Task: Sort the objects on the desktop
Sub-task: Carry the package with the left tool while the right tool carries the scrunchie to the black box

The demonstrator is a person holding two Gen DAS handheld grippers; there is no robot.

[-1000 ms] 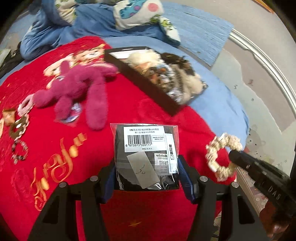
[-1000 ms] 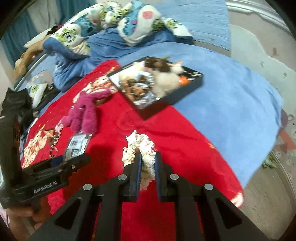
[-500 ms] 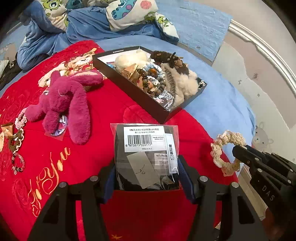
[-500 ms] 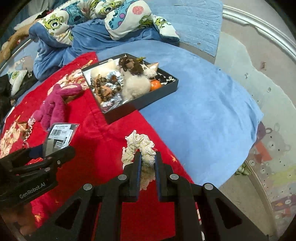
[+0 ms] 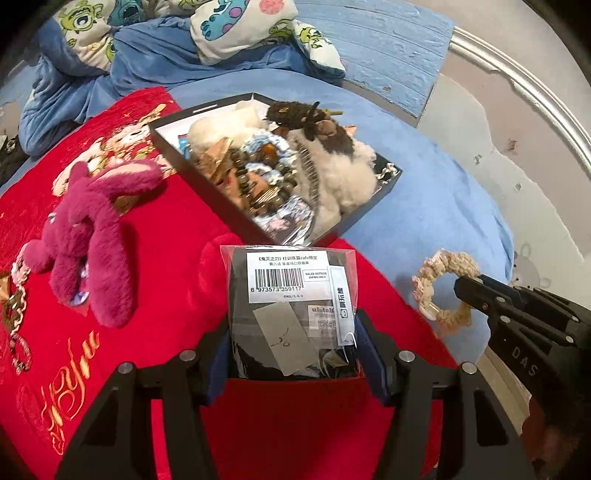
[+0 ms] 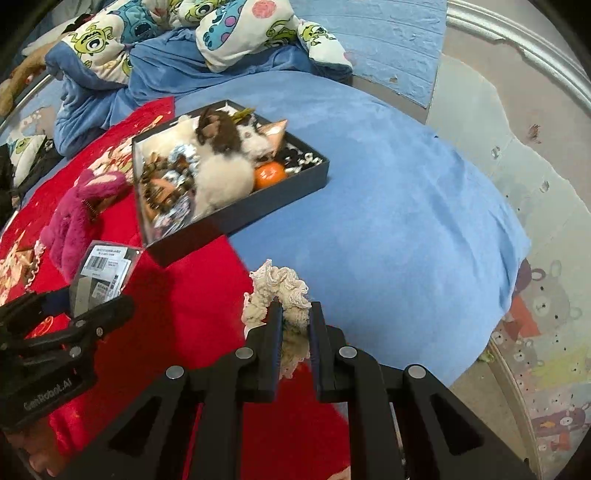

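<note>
My left gripper [image 5: 293, 332] is shut on a clear packet with a barcode label [image 5: 291, 299], held above the red cloth; the same packet [image 6: 101, 275] shows at the left of the right wrist view. My right gripper [image 6: 293, 314] is shut on a cream crocheted scrunchie [image 6: 280, 290], which also hangs as a ring [image 5: 441, 291] at the right of the left wrist view. Ahead of both lies a black tray [image 5: 369, 210], its dark wall [image 6: 258, 210] facing me, filled with plush toys, beads and an orange ball [image 6: 270, 173].
A magenta plush toy [image 5: 92, 236] lies on the red cloth [image 5: 177, 258] to the left, with chains and bracelets [image 5: 14, 321] beyond it. A blue cover [image 6: 388, 221] spreads to the right. Rumpled cartoon bedding [image 5: 221, 33] lies behind the tray.
Both grippers have moved forward toward the black tray with their loads; the tray now sits closer and larger in both views. Neither grip has changed.
</note>
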